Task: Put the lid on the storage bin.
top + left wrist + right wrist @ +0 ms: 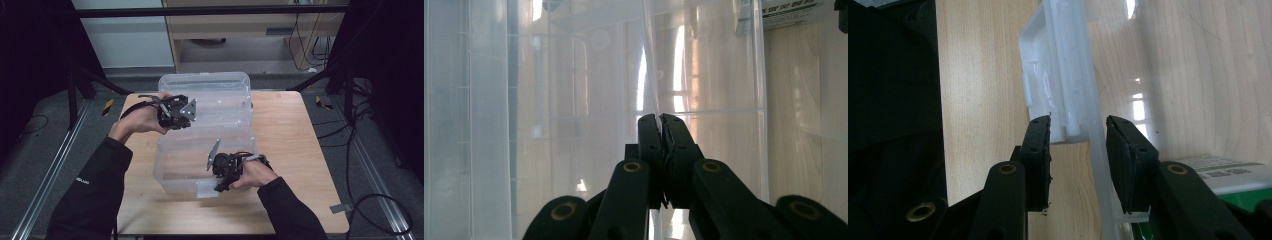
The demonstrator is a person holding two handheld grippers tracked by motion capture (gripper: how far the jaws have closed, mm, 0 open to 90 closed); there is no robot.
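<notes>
A clear plastic storage box [220, 82] stands in the middle of a wooden table [292, 135]. My left gripper [181, 116] is at the box's left wall near the top rim. In the left gripper view, my left gripper [659, 120] is shut on the thin upright edge of that clear wall [648, 75]. My right gripper [220, 186] is at the box's near side, by the front latch [206, 189]. In the right gripper view, my right gripper [1078, 125] is open, its jaws on either side of the translucent white latch [1058, 70] and the box wall [1098, 165].
A white and green printed package [1228, 182] lies just behind the right jaw; a printed label [791, 10] sits at the far corner in the left gripper view. Bare wood [165, 215] lies in front of the box. Cables [360, 125] run on the floor at the right.
</notes>
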